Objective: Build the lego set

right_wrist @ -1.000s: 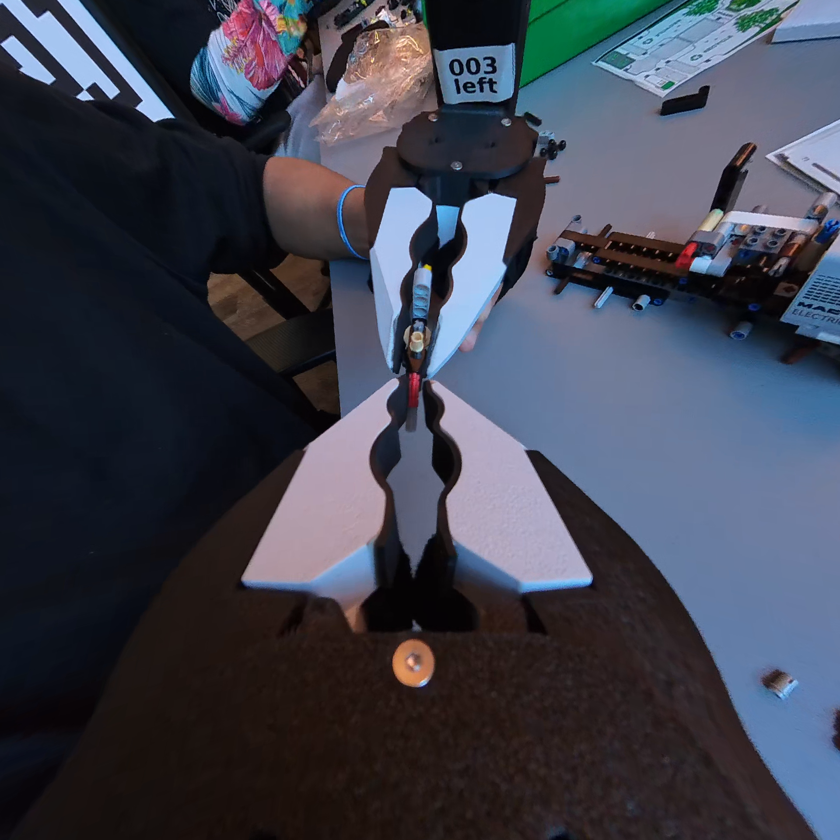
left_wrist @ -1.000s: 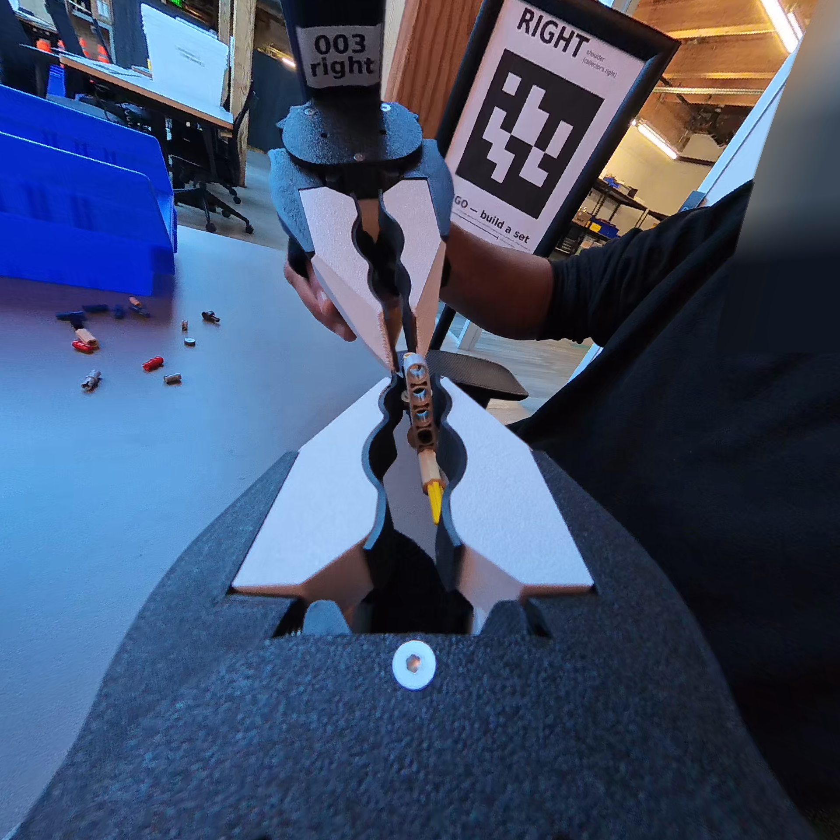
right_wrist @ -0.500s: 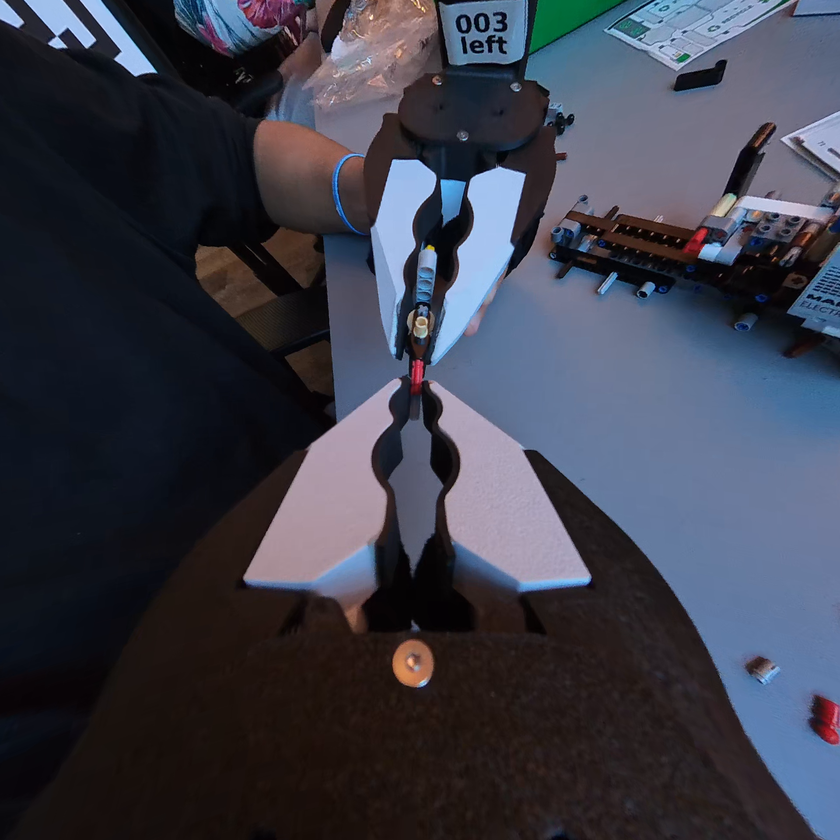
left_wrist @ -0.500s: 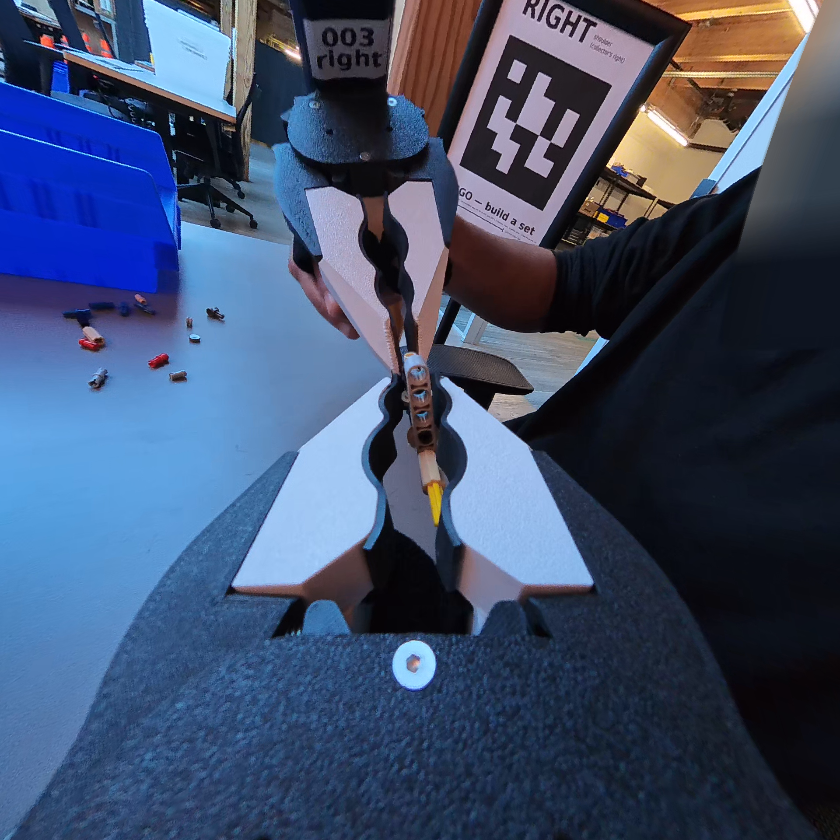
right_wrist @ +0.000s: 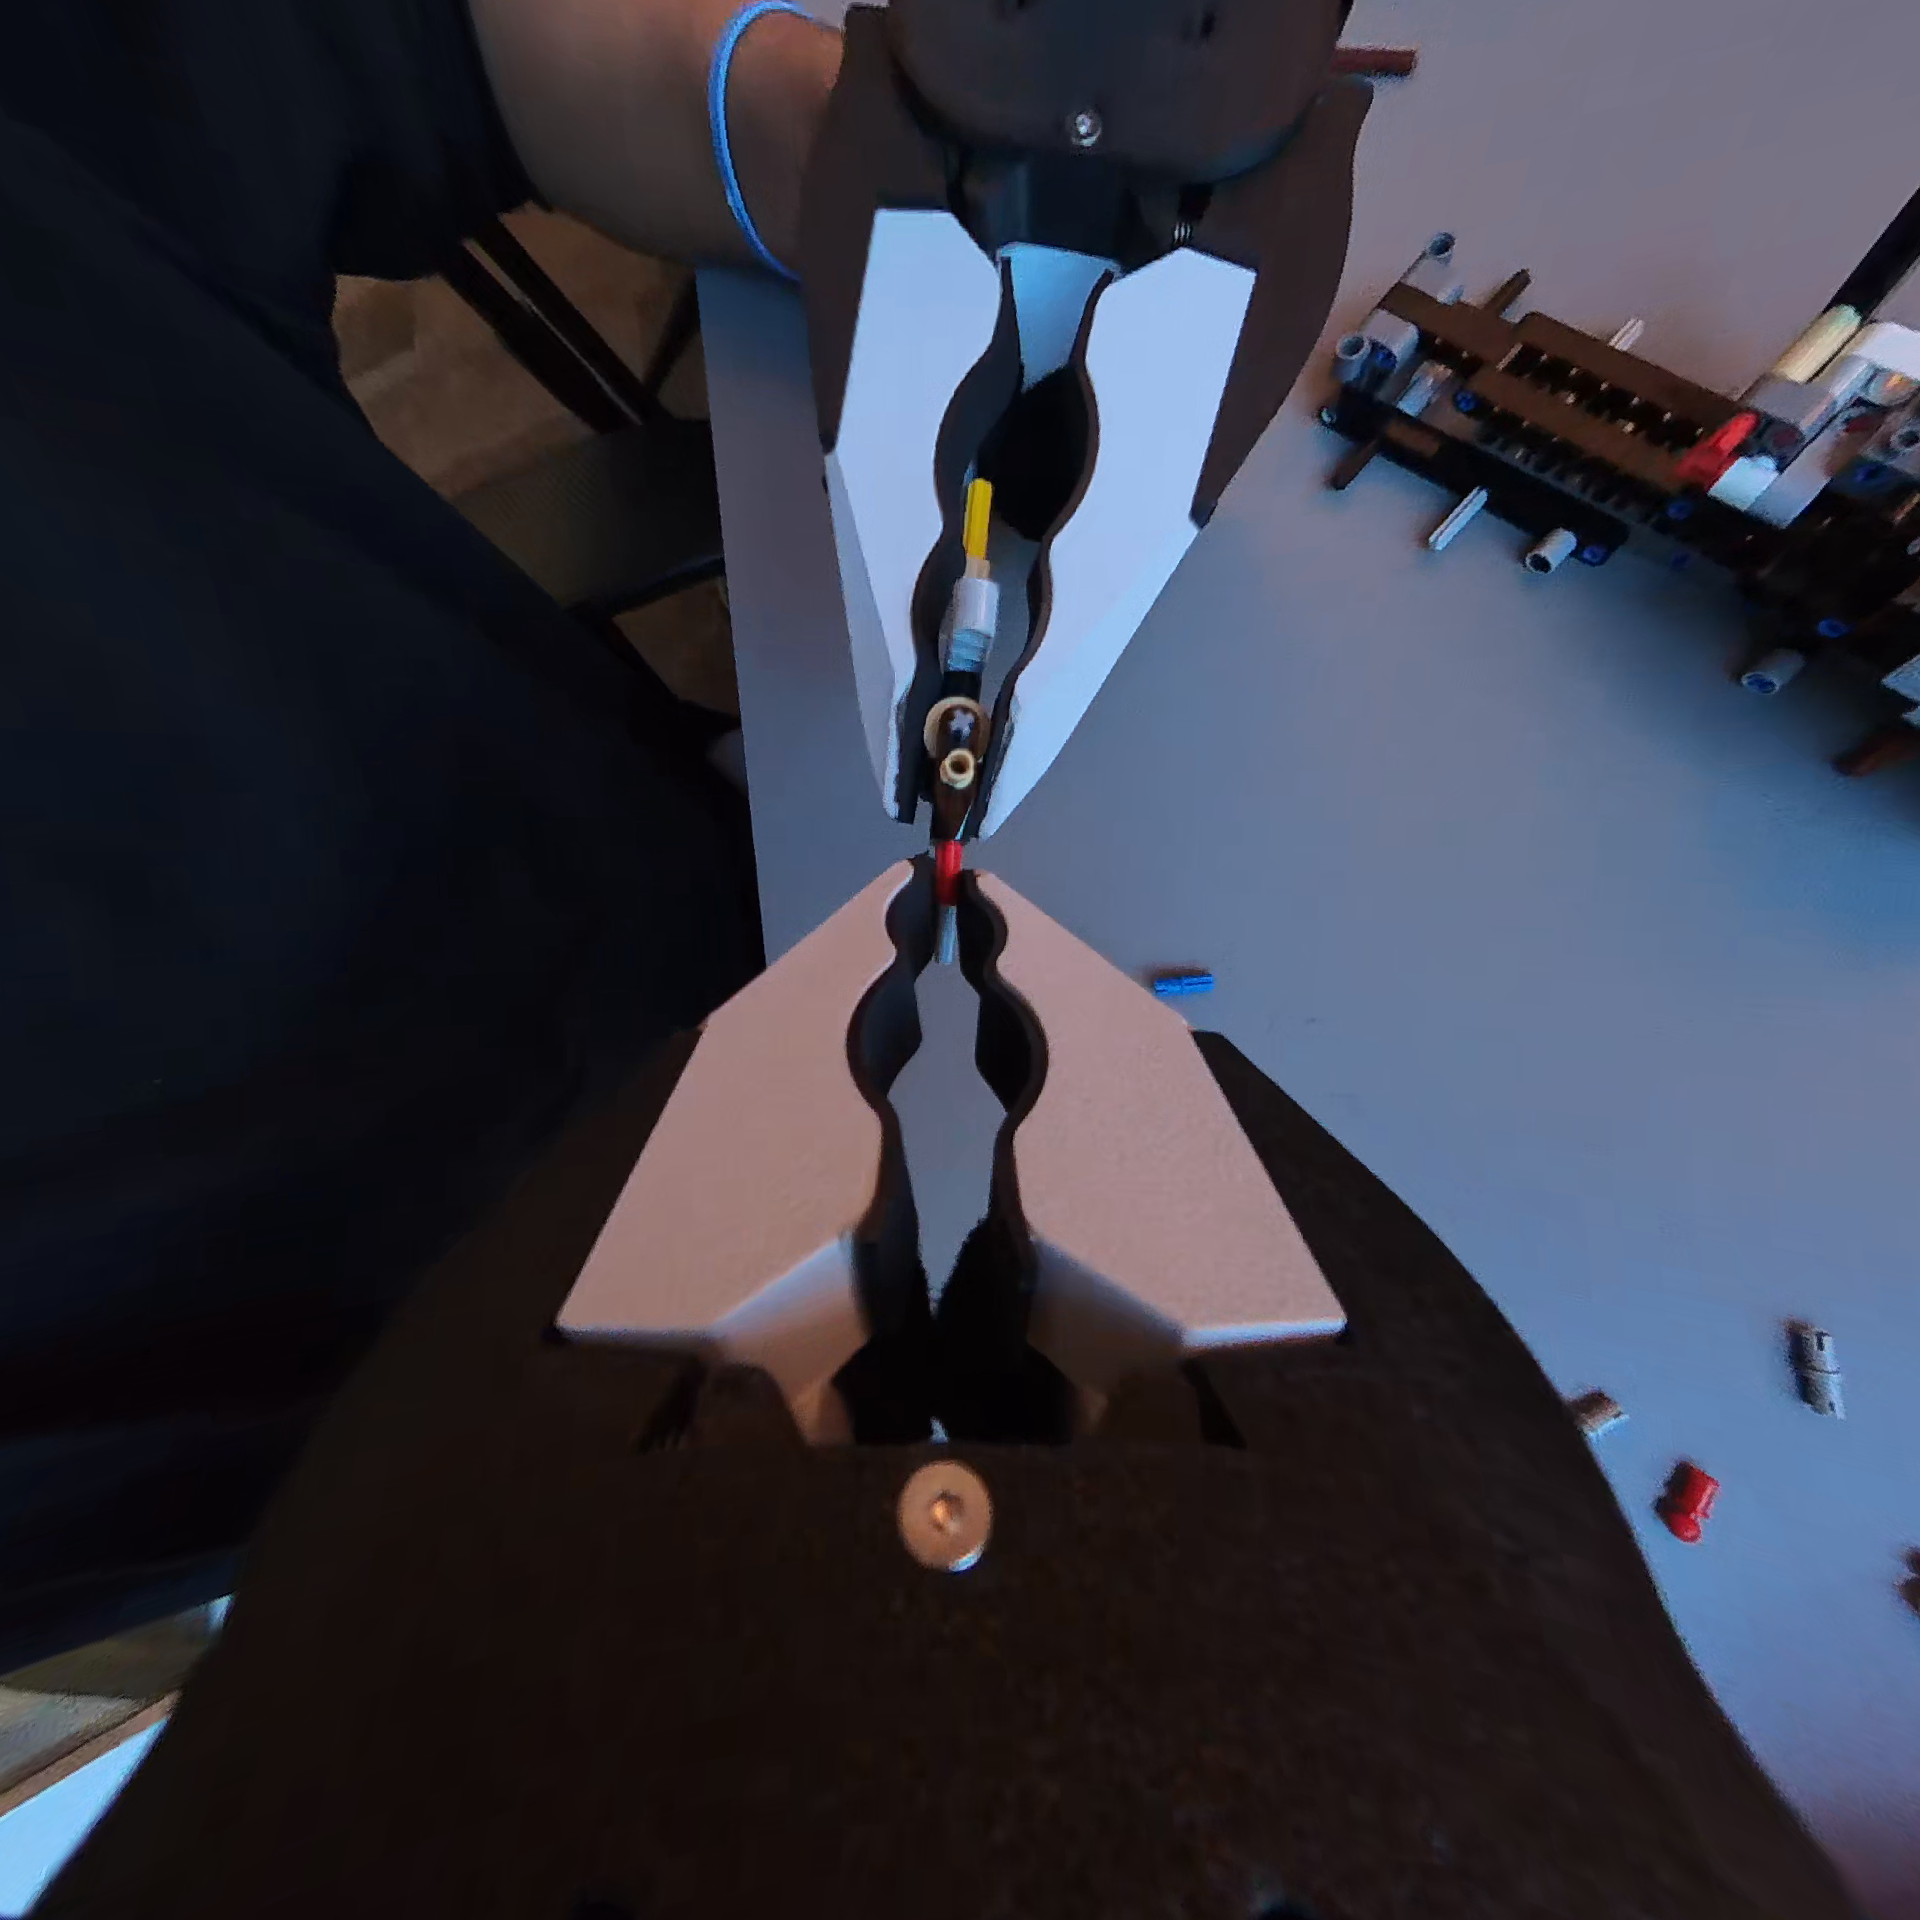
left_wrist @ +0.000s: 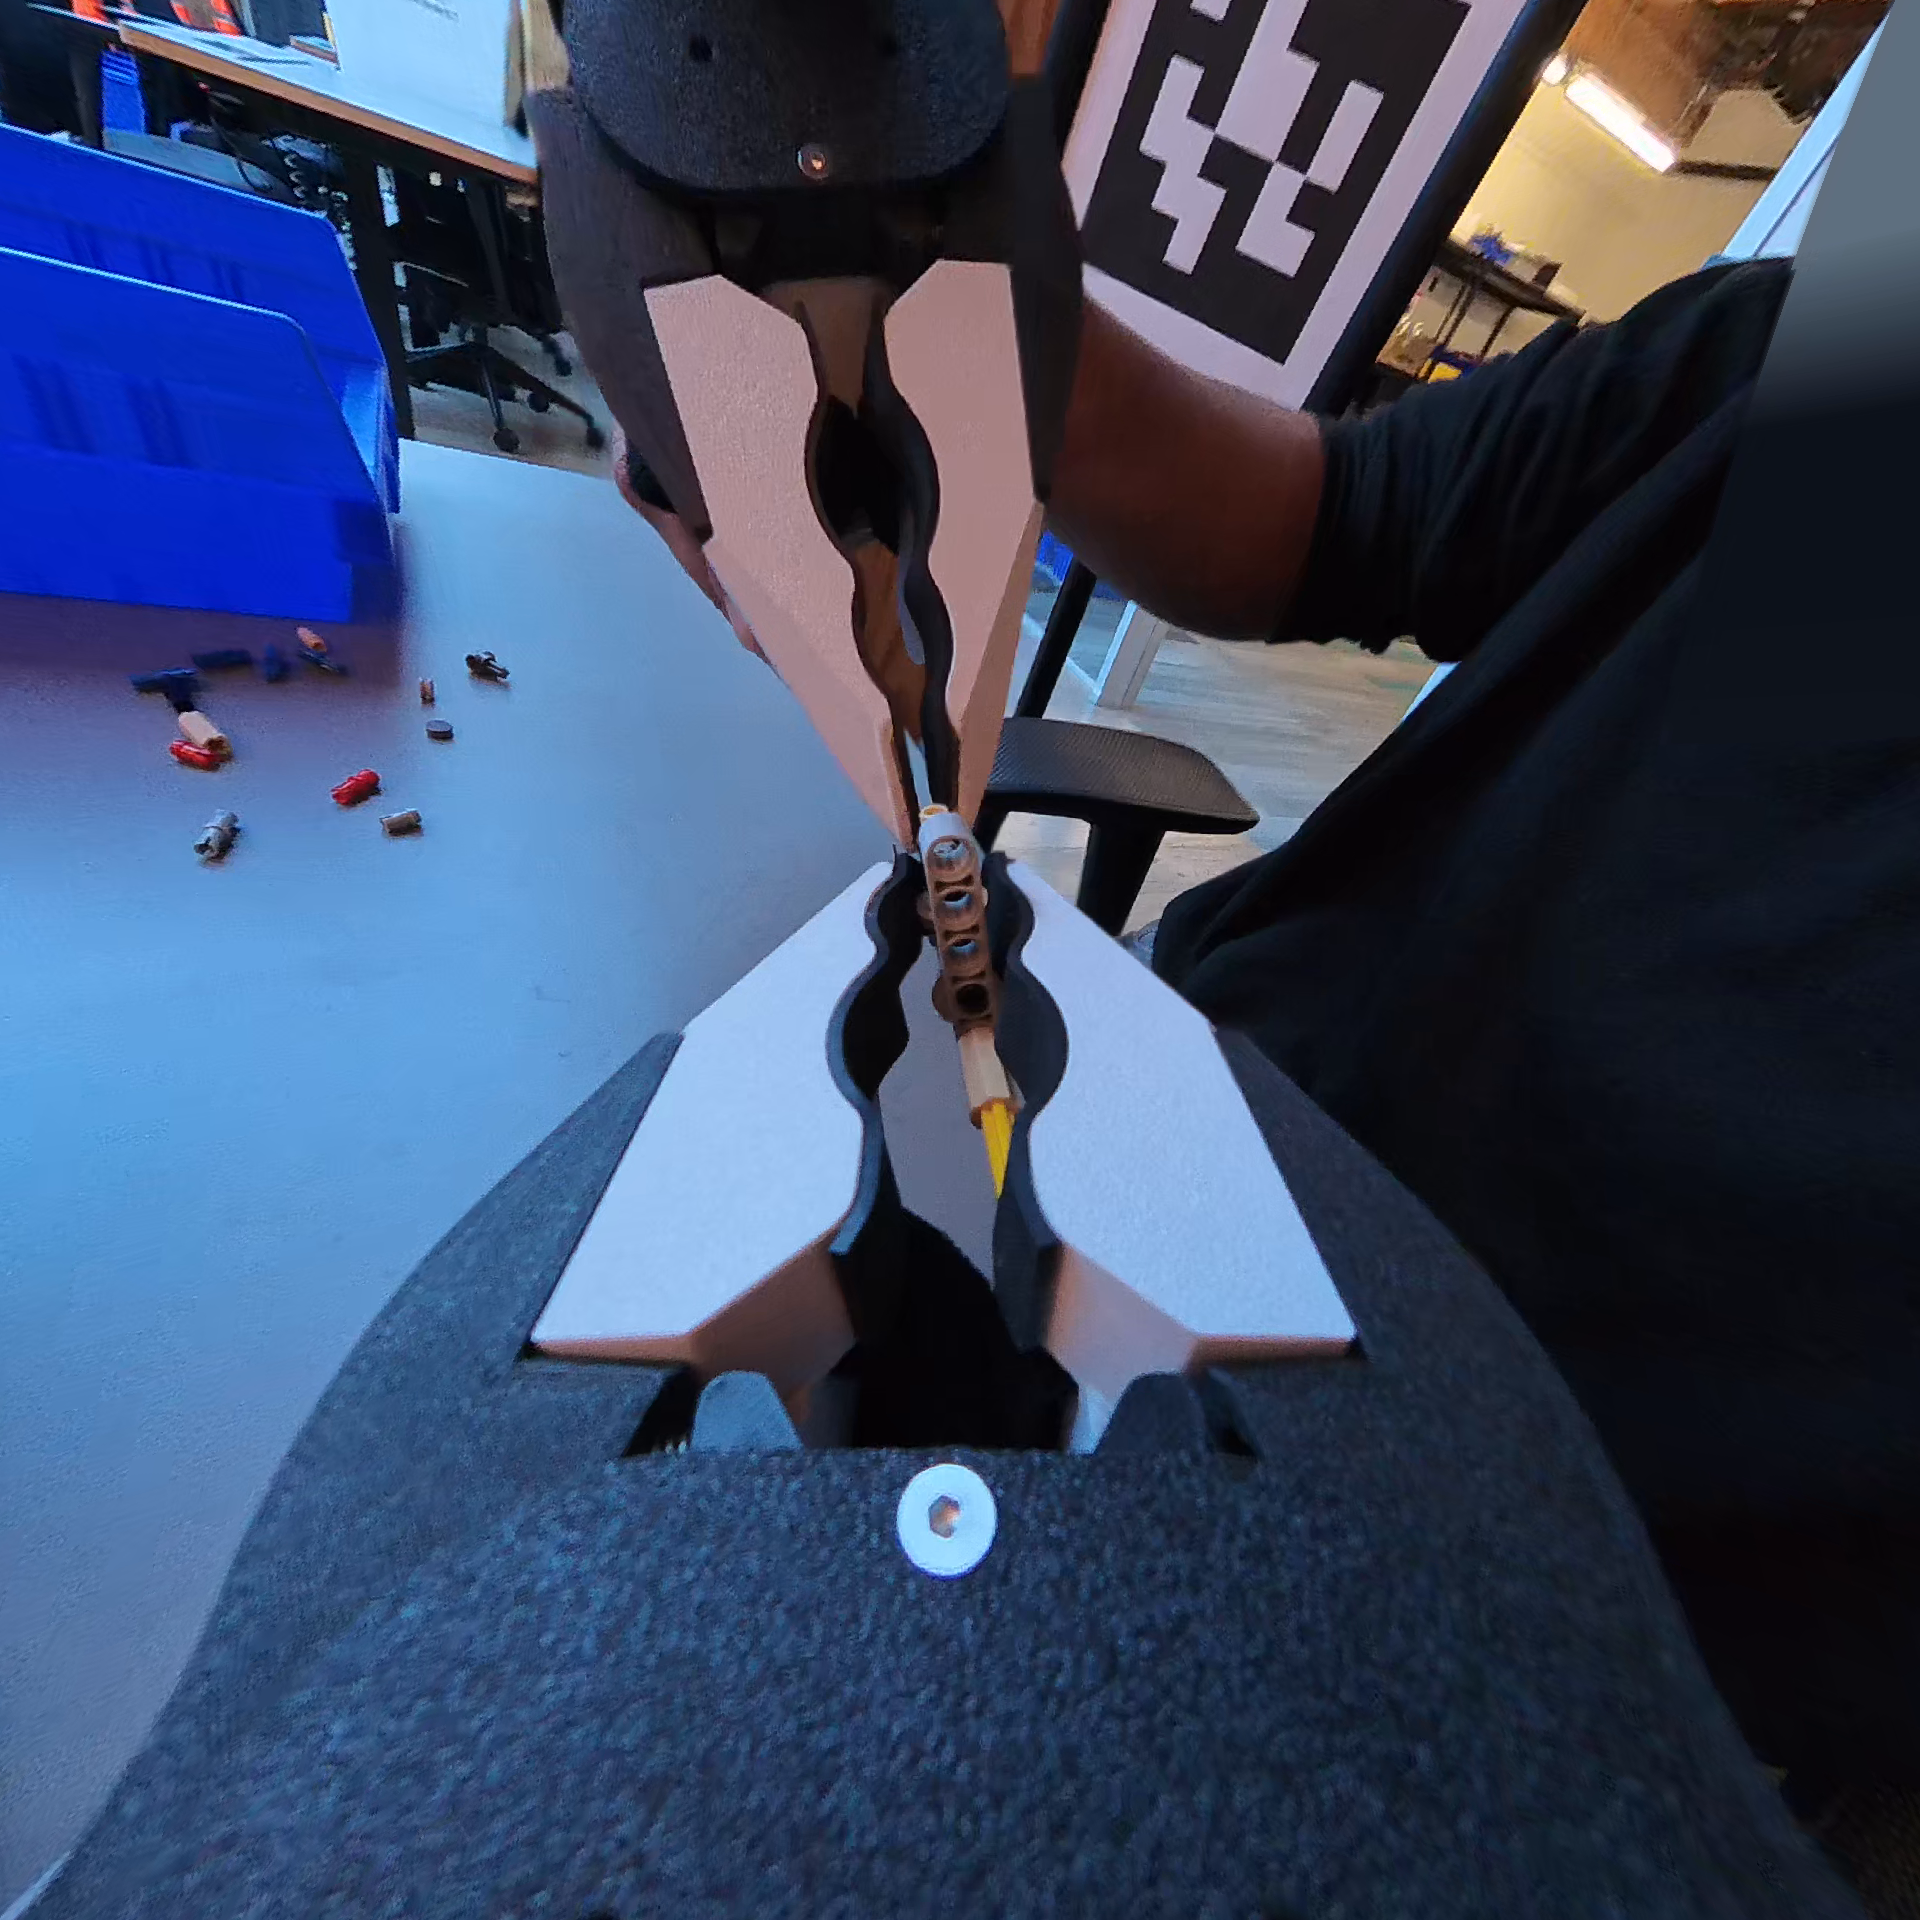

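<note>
Left wrist view: left tool (left_wrist: 943, 883) grips brown beam (left_wrist: 962, 951).

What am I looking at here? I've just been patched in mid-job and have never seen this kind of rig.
There is no robot arm: a person holds a two-finger gripper in each hand, and each gripper carries a camera that looks forward along its fingers.

In the left wrist view, the left gripper is shut on a brown Technic beam with a tan bush and a yellow axle at its near end. The right gripper meets it tip to tip.

The right wrist view shows the same meeting from the other side: the right gripper pinches a red pin against the beam's end.

On the grey table lie a half-built model, loose pins and, farther back, blue bins.
</note>
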Demonstrator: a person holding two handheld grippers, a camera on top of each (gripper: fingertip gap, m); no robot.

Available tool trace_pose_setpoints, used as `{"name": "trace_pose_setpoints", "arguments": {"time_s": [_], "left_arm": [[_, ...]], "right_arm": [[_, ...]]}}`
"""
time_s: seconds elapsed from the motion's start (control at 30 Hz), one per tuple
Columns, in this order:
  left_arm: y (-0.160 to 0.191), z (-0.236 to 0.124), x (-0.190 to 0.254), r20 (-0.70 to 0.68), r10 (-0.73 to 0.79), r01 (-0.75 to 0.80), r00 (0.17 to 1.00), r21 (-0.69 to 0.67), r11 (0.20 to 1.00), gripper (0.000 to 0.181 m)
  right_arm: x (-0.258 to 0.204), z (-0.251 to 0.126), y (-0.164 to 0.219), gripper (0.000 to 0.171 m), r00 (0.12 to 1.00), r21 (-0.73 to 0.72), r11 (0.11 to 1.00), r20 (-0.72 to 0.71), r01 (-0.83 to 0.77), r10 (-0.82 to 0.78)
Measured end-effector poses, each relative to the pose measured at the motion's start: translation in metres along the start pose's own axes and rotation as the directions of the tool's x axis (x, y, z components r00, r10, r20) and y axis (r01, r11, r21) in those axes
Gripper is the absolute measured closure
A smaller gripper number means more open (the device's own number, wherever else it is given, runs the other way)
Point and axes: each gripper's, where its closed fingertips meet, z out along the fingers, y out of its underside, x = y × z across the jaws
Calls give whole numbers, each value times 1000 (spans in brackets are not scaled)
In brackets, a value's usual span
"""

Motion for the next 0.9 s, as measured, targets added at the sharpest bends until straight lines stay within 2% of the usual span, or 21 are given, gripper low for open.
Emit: {"name": "trace_pose_setpoints", "arguments": {"time_s": [0.13,0.37,0.47,0.57,0.67,0.8,0.9], "left_arm": [[1,2,0,14,9,-9,1000,-8,1000,172],[-3,0,-3,18,3,-3,1000,15,1000,172],[-4,-1,-4,17,-9,9,1000,25,1000,172],[-10,-4,-5,14,-24,23,1000,68,997,172],[-20,-8,-5,7,-45,44,999,138,989,172],[-21,-9,-5,15,-30,28,999,151,988,172],[-19,-6,-4,22,-10,7,1000,138,990,172]], "right_arm": [[1,3,-2,169,1000,3,1000,-9,21,-21],[2,-2,-6,168,1000,138,990,-20,-8,10],[7,-11,-4,153,995,198,980,-94,-11,30],[1,-24,-15,153,994,393,919,-86,-24,63],[-2,-33,-23,153,994,605,796,-79,-17,82],[5,-29,-20,158,988,685,728,-129,23,90],[5,-19,-18,158,994,677,736,-69,-11,79]]}}
